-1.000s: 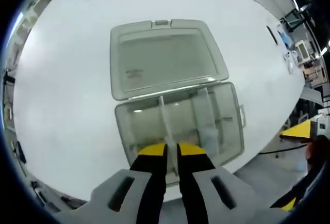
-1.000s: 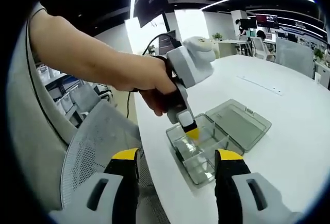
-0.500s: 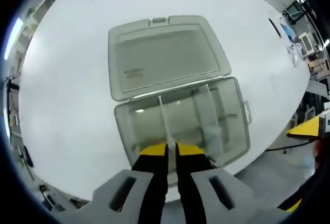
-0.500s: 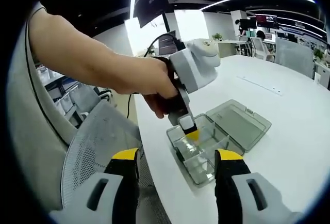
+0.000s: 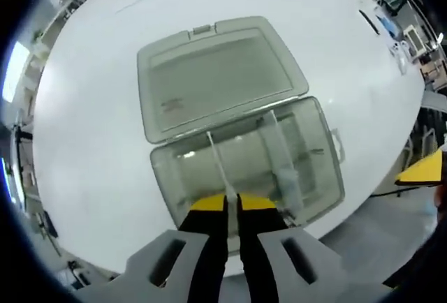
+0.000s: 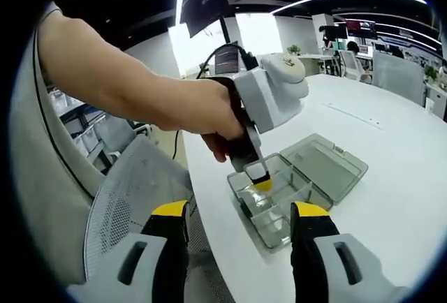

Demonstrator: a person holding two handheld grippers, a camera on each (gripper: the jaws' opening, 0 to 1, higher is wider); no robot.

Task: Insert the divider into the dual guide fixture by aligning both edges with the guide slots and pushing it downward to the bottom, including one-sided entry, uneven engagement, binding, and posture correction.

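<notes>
A clear plastic box (image 5: 241,167) lies on the white table, its hinged lid (image 5: 216,76) flat open behind it. My left gripper (image 5: 232,204) is shut on a thin clear divider (image 5: 218,165) that stands on edge across the box's compartment. A second divider (image 5: 274,149) sits further right in the box. In the right gripper view, the left gripper (image 6: 261,183), held by a hand, points down into the box (image 6: 276,205). My right gripper (image 6: 241,213) hangs open near the table's edge, well short of the box, holding nothing.
A white table (image 6: 391,156) carries the box near its rounded edge. A grey mesh chair (image 6: 119,205) stands beside the table. Small items (image 5: 391,52) lie at the table's far right. Office desks and screens fill the background.
The left gripper view has tilted and closed in slightly on the box, with the divider still gripped. In the right gripper view the left gripper leans a little more to the right.
</notes>
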